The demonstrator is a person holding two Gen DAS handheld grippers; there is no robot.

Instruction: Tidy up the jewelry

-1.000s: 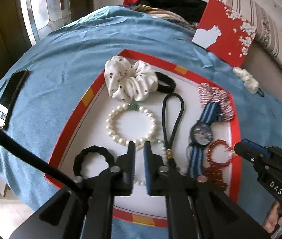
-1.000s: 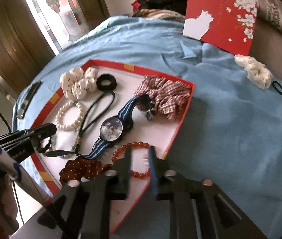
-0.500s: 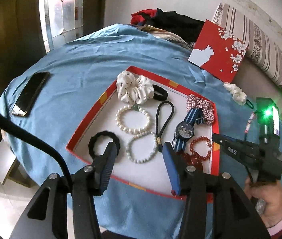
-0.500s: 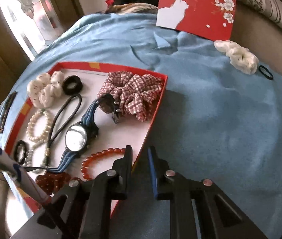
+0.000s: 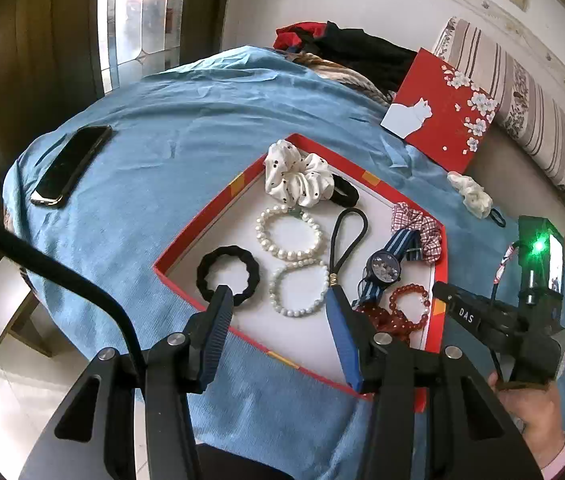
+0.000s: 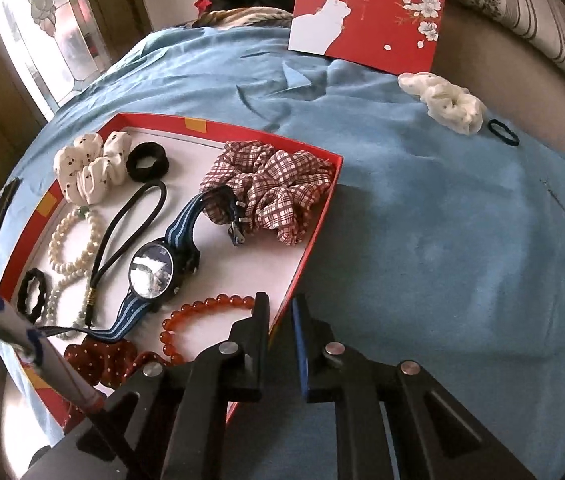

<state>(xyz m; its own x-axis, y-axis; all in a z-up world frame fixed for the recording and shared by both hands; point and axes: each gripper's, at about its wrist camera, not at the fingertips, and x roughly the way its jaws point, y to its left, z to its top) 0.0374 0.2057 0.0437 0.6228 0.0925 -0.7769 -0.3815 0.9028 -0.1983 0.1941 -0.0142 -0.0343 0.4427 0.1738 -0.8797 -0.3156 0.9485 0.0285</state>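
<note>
With my left tool (image 5: 278,312) spread wide and holding nothing low in its view, and my right tool (image 6: 281,312) nearly closed with only a thin empty gap over the tray's right rim, I judge both are free for the next piece. Most of the jewelry already lies in the red tray (image 5: 202,224) at the centre of the left view: two pearl bracelets (image 5: 288,232), a red bead bracelet (image 6: 206,312), the watch (image 6: 150,272), a long black cord loop (image 6: 130,216), and the plaid scrunchie (image 6: 270,192) in the tray's upper right corner. Out on the blue cloth, in the upper right of the right view, a white scrunchie (image 6: 446,102) and a thin black hair tie (image 6: 503,132) lie just beside each other, well apart from the tray. I expect the scrunchie to be light and soft, squashing under the fingers, so I would pinch a bunched fold across its middle. Its long axis runs from upper left to lower right in that view. The hair tie looks thin, limp and flat against the cloth, likely to slip out of a shallow pinch; I would take it across one side of the loop. The watch lies with its strap running from lower left to upper right, face up.
</note>
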